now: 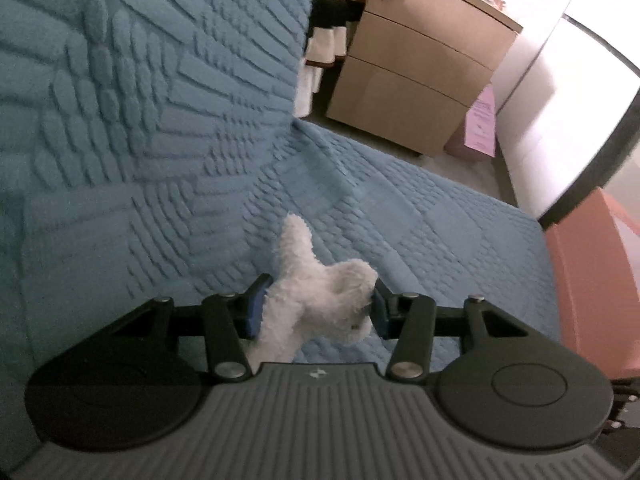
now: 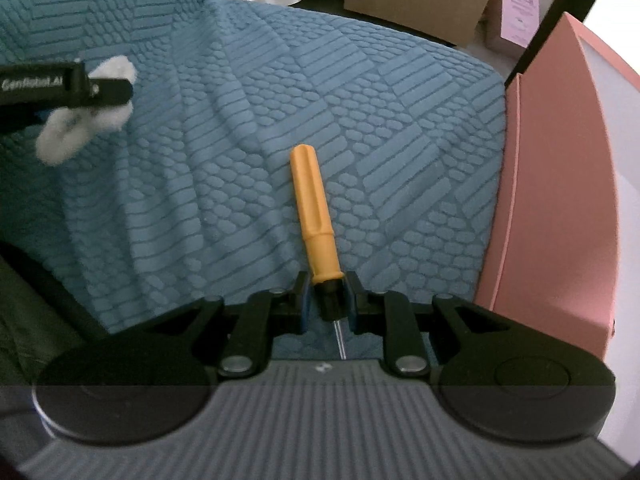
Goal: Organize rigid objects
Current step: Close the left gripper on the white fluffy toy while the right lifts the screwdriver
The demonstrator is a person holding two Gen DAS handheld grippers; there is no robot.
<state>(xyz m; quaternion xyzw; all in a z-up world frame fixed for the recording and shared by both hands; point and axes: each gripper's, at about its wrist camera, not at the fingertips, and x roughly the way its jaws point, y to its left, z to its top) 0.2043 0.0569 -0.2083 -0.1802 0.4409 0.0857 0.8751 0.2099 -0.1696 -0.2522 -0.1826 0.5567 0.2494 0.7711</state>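
My left gripper (image 1: 316, 306) is shut on a white plush toy (image 1: 316, 292) and holds it above the blue textured sofa cover (image 1: 160, 160). It also shows at the far left of the right wrist view (image 2: 96, 92), with the toy (image 2: 76, 120) in it. My right gripper (image 2: 328, 300) is shut on the black collar of an orange-handled screwdriver (image 2: 312, 208). The handle points away over the cover, and the thin metal shaft runs back toward the camera.
A pink box (image 2: 560, 180) stands at the sofa's right edge and shows in the left wrist view (image 1: 592, 280) too. A wooden drawer cabinet (image 1: 420, 68) stands on the floor beyond the sofa, with a pink paper (image 1: 482, 124) beside it.
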